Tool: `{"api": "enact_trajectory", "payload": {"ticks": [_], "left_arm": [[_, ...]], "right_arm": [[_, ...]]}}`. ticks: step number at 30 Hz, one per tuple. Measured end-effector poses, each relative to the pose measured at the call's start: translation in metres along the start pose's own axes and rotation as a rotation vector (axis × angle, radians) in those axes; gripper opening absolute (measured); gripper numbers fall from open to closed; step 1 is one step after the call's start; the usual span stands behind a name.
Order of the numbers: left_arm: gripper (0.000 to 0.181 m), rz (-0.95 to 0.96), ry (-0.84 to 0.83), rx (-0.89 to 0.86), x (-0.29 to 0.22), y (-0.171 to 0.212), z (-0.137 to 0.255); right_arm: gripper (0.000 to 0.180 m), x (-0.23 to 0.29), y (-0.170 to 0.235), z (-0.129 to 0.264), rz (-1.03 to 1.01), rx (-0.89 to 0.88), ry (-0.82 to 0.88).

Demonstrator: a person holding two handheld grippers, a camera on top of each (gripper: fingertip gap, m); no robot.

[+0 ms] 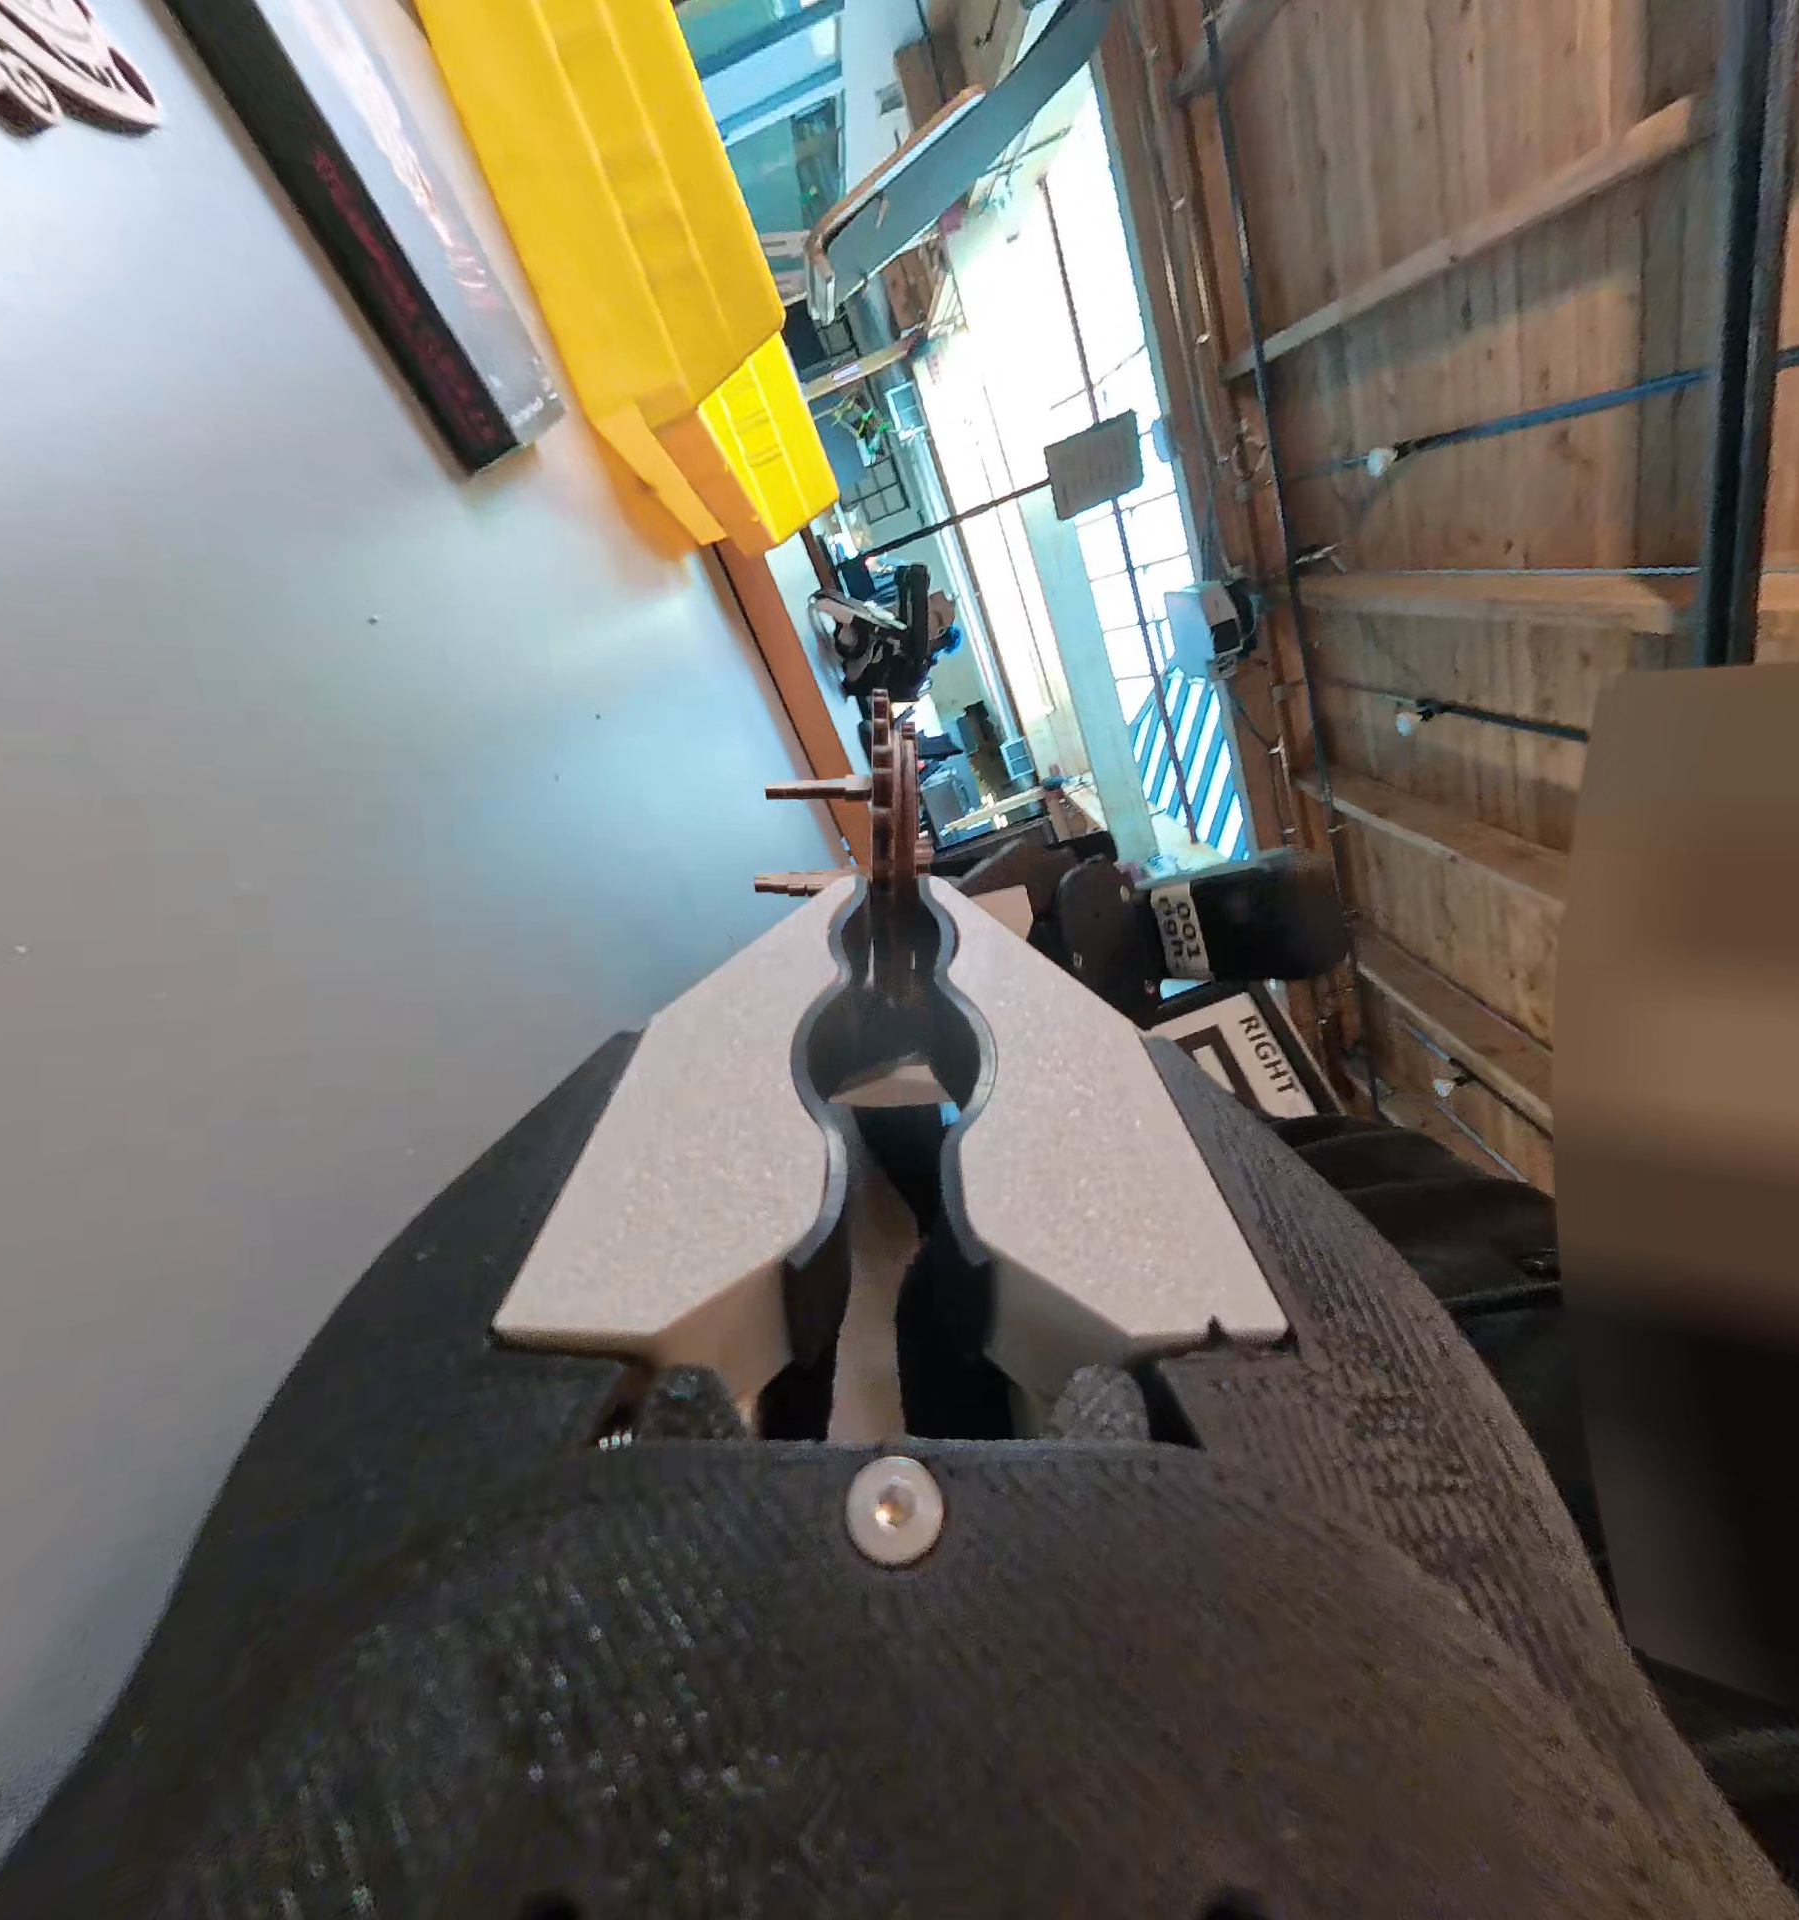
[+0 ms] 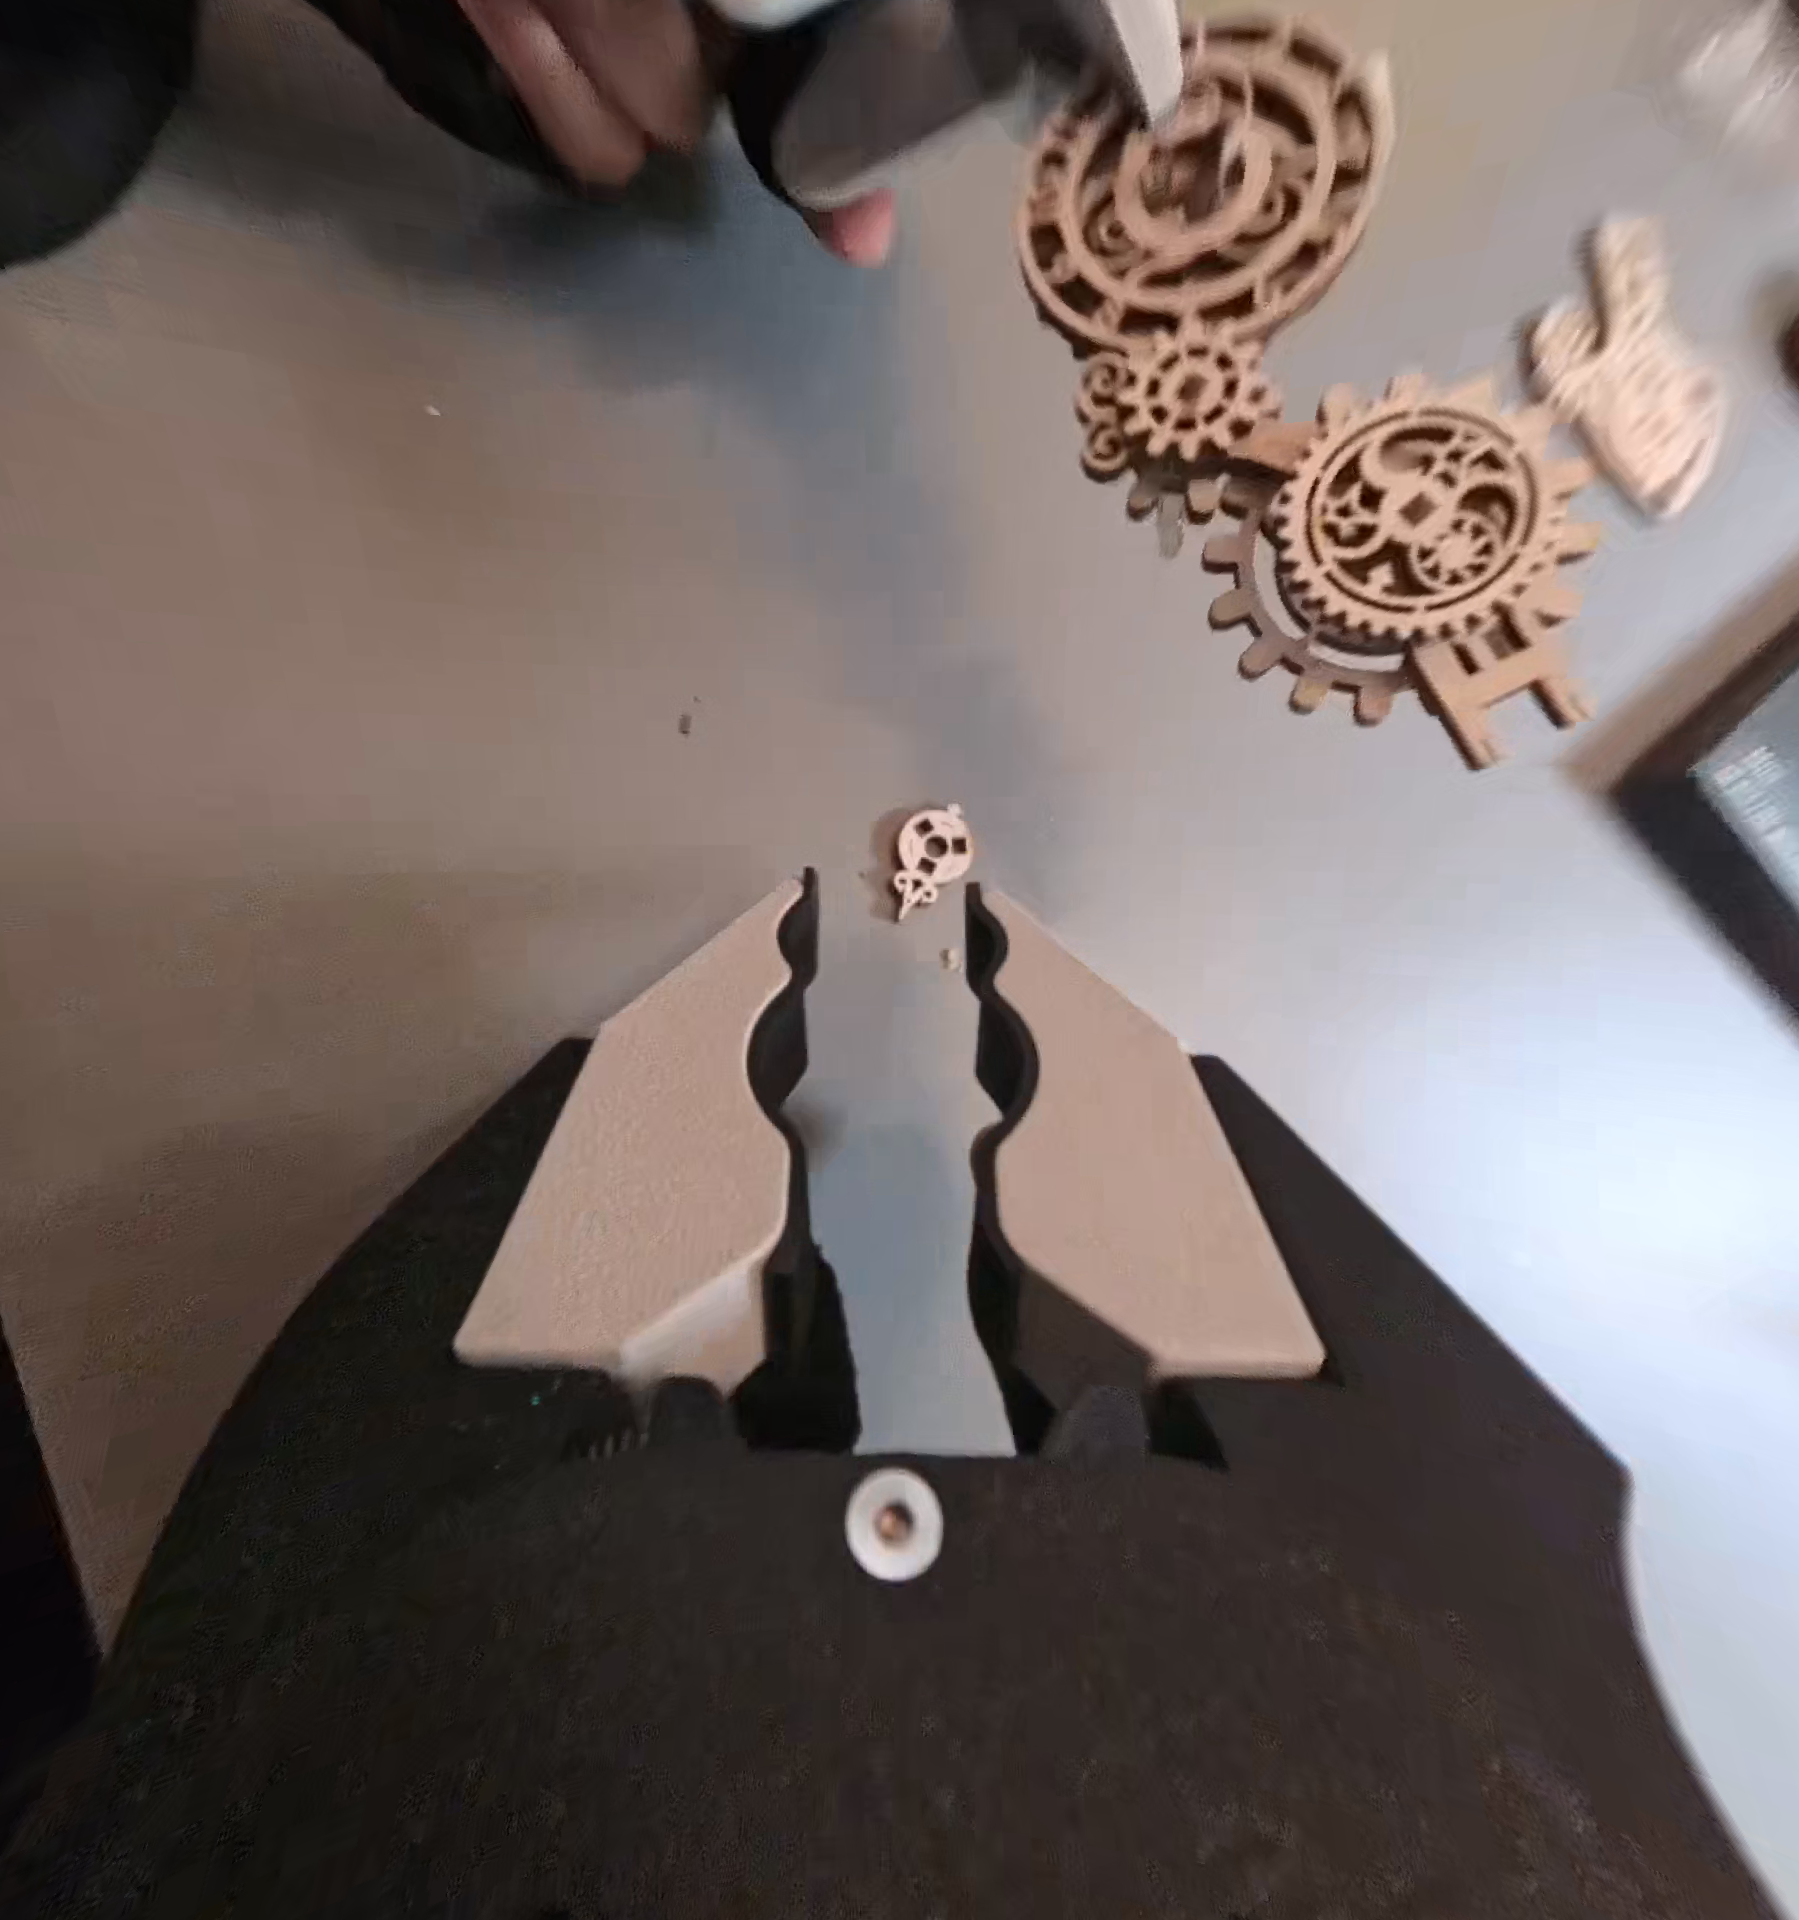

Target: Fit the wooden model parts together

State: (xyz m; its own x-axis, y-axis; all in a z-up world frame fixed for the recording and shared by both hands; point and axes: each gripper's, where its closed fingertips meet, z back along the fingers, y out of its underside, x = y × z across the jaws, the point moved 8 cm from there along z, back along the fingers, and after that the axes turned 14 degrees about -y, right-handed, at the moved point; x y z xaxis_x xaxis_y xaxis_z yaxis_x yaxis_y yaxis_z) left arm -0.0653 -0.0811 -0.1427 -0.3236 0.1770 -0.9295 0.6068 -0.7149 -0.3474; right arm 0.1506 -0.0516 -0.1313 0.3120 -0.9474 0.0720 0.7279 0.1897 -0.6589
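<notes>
The left gripper (image 1: 890, 894) is clenched on the laser-cut brown wooden gear assembly (image 1: 893, 800), seen edge-on in its own view, with the fingertips closed against the thin plates and two small pegs projecting sideways from them. The right wrist view shows the same wooden gear assembly (image 2: 1290, 384) held clear of the grey tabletop (image 2: 355, 623): a round openwork disc, a small cog below it, and a larger toothed wheel with a ladder-like foot, gripped at the upper disc by the left gripper (image 2: 1134, 62), whose image is blurred. The right gripper (image 2: 890, 894) is released, its jaws spread apart with bare tabletop visible between them, and it holds nothing. A small pale wooden openwork piece with a pointed end (image 2: 926, 857) lies flat on the tabletop just beyond the fingertips, not touching either. A yellow plastic bin (image 1: 614, 208) and a black-framed flat panel (image 1: 386, 239) sit farther along the tabletop.
</notes>
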Motion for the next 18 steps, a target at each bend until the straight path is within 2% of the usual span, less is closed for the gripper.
{"api": "enact_trajectory", "payload": {"ticks": [4,7,9,14,16,18], "left_arm": [[0.005,-0.027,-0.044,0.008,0.001,0.003,-0.001],[0.005,-0.042,-0.064,0.008,0.002,0.003,0.000],[0.005,-0.046,-0.067,0.012,0.002,0.002,0.000],[0.005,-0.045,-0.066,0.031,0.003,0.003,-0.001],[0.005,-0.037,-0.052,0.043,0.002,0.005,-0.002],[0.005,-0.022,-0.033,0.057,0.001,0.007,-0.005]], "right_arm": [[0.027,-0.014,-0.005,-0.015,-0.122,0.109,-0.064],[0.023,-0.019,-0.009,-0.022,-0.134,0.191,-0.095],[0.014,-0.022,-0.012,-0.025,-0.101,0.221,-0.092],[0.013,-0.018,-0.015,-0.024,0.062,0.266,-0.194],[0.014,-0.009,-0.024,-0.011,0.181,0.208,-0.284],[0.014,-0.010,-0.045,0.014,0.270,0.098,-0.269]]}}
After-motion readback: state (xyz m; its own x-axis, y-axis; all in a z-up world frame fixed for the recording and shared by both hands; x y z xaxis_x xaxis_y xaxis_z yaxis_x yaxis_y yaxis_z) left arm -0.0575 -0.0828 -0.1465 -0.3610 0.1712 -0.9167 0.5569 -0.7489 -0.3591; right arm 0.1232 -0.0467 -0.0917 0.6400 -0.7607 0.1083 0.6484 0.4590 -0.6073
